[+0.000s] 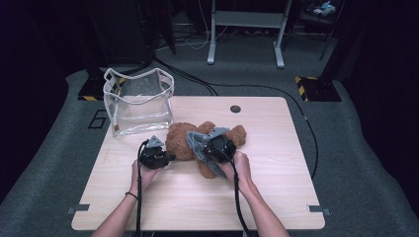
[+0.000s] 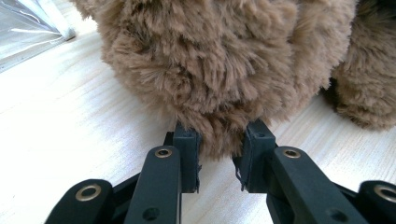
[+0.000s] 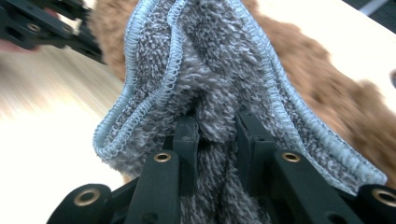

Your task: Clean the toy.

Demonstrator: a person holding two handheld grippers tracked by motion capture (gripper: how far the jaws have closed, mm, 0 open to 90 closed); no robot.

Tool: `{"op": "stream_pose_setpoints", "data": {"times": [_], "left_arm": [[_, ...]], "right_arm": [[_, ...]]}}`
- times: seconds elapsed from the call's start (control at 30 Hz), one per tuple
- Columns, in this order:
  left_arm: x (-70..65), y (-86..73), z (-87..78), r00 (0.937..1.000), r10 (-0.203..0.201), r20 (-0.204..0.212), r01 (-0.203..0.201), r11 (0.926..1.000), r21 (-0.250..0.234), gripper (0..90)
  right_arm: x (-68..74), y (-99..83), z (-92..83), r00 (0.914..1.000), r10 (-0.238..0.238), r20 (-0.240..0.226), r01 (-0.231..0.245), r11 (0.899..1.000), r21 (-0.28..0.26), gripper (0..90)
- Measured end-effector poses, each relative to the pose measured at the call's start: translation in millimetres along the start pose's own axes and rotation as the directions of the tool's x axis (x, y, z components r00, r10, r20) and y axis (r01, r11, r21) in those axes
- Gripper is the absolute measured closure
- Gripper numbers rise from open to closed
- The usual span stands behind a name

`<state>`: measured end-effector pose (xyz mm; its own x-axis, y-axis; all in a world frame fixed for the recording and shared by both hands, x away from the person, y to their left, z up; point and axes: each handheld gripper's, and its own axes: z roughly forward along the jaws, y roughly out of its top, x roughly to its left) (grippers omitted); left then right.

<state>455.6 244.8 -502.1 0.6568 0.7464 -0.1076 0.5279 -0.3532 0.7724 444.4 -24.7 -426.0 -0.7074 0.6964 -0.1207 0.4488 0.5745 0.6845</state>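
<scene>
Brown plush teddy bear (image 1: 197,140) lies flat on the wooden bench (image 1: 276,197), just past its centre, body running from about 9 o'clock to 3 o'clock. A clear plastic bag (image 1: 138,101) stands upright with its mouth open at the bench's 10 o'clock corner, close to the bear but apart from it.

Left hand-held gripper (image 1: 157,157) sits low at the bear's 9 o'clock end. In the left gripper view (image 2: 219,149) its jaws are narrowed onto a rounded tuft of brown fur; the pads press into the pile on both sides, so it has the bear pinched.

Right hand-held gripper (image 1: 220,145) is over the bear's middle. In the right gripper view (image 3: 217,135) its jaws are closed on a gathered fold of a grey terry cloth (image 3: 210,65) with a pale blue stitched edge; the cloth bunches up from the pads and drapes over the bear's body. In the high view the grey cloth (image 1: 197,143) covers part of the bear's midsection.

Progress, as a judgement: the work looks like wiping or wrapping the bear with the cloth, 1 hand steadying, the other working the cloth. Both grips are made and the cloth is in contact with the bear. Much of the fur remains uncovered. The bag holds nothing I can make out, so any bagging is not yet begun.
</scene>
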Motion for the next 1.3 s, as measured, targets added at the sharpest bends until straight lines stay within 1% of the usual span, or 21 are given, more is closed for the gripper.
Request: {"op": "stream_pose_setpoints", "data": {"times": [0.17,0.3,0.37,0.4,0.5,0.53,0.67,0.73,0.8,0.83,0.87,0.9,0.97,1.03,1.07,1.1,1.13,1.17,1.2,1.23,1.3], "left_arm": [[-0.5,0.1,0.2,1.0,-0.002,0.001,0.002,1.0,-0.003,72.5],[-0.9,0.6,0.1,1.0,0.004,-0.003,-0.004,1.0,-0.002,72.7],[-1.2,0.5,0.4,1.0,0.0,0.0,0.0,1.0,-0.005,72.7],[-1.2,0.6,0.3,1.0,0.0,-0.001,0.0,1.0,-0.004,72.8],[-1.3,0.6,0.2,1.0,-0.001,-0.001,0.001,1.0,-0.004,72.8],[-1.2,0.6,0.2,1.0,-0.001,-0.001,0.001,1.0,-0.004,72.8],[-1.2,0.8,0.3,1.0,0.002,-0.001,-0.002,1.0,-0.003,72.8],[-1.1,0.8,0.3,1.0,0.005,-0.002,-0.005,1.0,-0.004,72.8],[-1.4,0.8,0.4,1.0,0.003,-0.002,-0.003,1.0,-0.002,72.9],[-1.4,0.8,0.4,1.0,0.004,-0.002,-0.004,1.0,-0.002,73.0],[-1.4,1.0,0.2,0.9999,0.01,-0.006,-0.01,0.9999,0.0,73.0],[-1.3,1.0,0.3,0.9999,0.009,-0.004,-0.009,1.0,-0.003,73.0],[-1.4,1.1,0.1,0.9999,0.009,-0.006,-0.009,1.0,-0.001,72.9],[-1.5,1.1,0.0,0.9999,0.008,-0.006,-0.008,1.0,-0.001,73.0],[-1.5,1.1,0.0,0.9999,0.009,-0.006,-0.009,1.0,-0.001,72.9],[-1.5,1.1,-0.1,1.0,0.008,-0.005,-0.008,1.0,-0.001,73.0],[-1.5,1.1,-0.1,1.0,0.008,-0.005,-0.008,1.0,-0.001,72.9],[-1.8,0.9,0.3,0.9999,0.007,-0.011,-0.007,1.0,-0.007,72.9],[-1.8,0.7,0.8,0.9999,0.006,-0.009,-0.006,0.9999,-0.013,72.9],[-1.8,1.0,0.3,0.9999,0.007,-0.01,-0.007,1.0,-0.006,73.0],[-1.6,0.8,0.4,1.0,0.006,-0.008,-0.006,0.9999,-0.01,73.0]], "right_arm": [[-20.1,-16.5,-10.8,0.9977,0.058,0.034,-0.058,0.998,-0.001,72.3],[-34.4,-29.1,-17.0,0.9911,0.12,0.058,-0.12,0.993,-0.006,72.4],[-40.8,-33.7,-19.3,0.9868,0.136,0.088,-0.137,0.991,-0.001,72.3],[-45.3,-36.0,-20.1,0.9851,0.146,0.091,-0.147,0.989,0.002,72.3],[-57.7,-43.7,-21.0,0.9749,0.182,0.128,-0.186,0.982,0.016,72.3],[-62.7,-47.1,-21.2,0.9718,0.194,0.133,-0.199,0.98,0.024,72.4],[-77.9,-58.7,-21.2,0.9544,0.243,0.174,-0.254,0.966,0.044,72.3],[-80.6,-60.8,-26.1,0.9496,0.253,0.185,-0.263,0.964,0.031,72.2],[-77.4,-58.2,-35.2,0.948,0.26,0.184,-0.264,0.964,0.001,72.2],[-74.2,-55.1,-40.0,0.9487,0.257,0.184,-0.259,0.966,-0.017,72.2],[-70.5,-51.5,-45.1,0.9536,0.248,0.17,-0.246,0.969,-0.037,72.2],[-65.8,-46.9,-49.4,0.9563,0.247,0.157,-0.24,0.969,-0.059,72.2],[-56.3,-36.8,-55.9,0.9701,0.209,0.123,-0.199,0.976,-0.088,72.2],[-44.8,-26.1,-57.6,0.9782,0.188,0.088,-0.178,0.978,-0.109,72.2],[-40.4,-21.7,-56.2,0.9851,0.156,0.071,-0.148,0.982,-0.114,72.2],[-34.2,-15.6,-52.5,0.9894,0.131,0.062,-0.124,0.986,-0.111,72.1],[-34.2,-15.6,-52.5,0.9894,0.131,0.062,-0.124,0.986,-0.111,72.1],[-26.1,-8.2,-44.3,0.9929,0.113,0.038,-0.108,0.988,-0.11,72.0],[-22.9,-5.6,-40.7,0.9932,0.112,0.031,-0.109,0.989,-0.102,72.0],[-19.3,-2.4,-35.3,0.9948,0.098,0.03,-0.095,0.991,-0.092,72.0],[-11.5,3.1,-24.8,0.9974,0.069,0.022,-0.067,0.995,-0.07,71.9]]}}
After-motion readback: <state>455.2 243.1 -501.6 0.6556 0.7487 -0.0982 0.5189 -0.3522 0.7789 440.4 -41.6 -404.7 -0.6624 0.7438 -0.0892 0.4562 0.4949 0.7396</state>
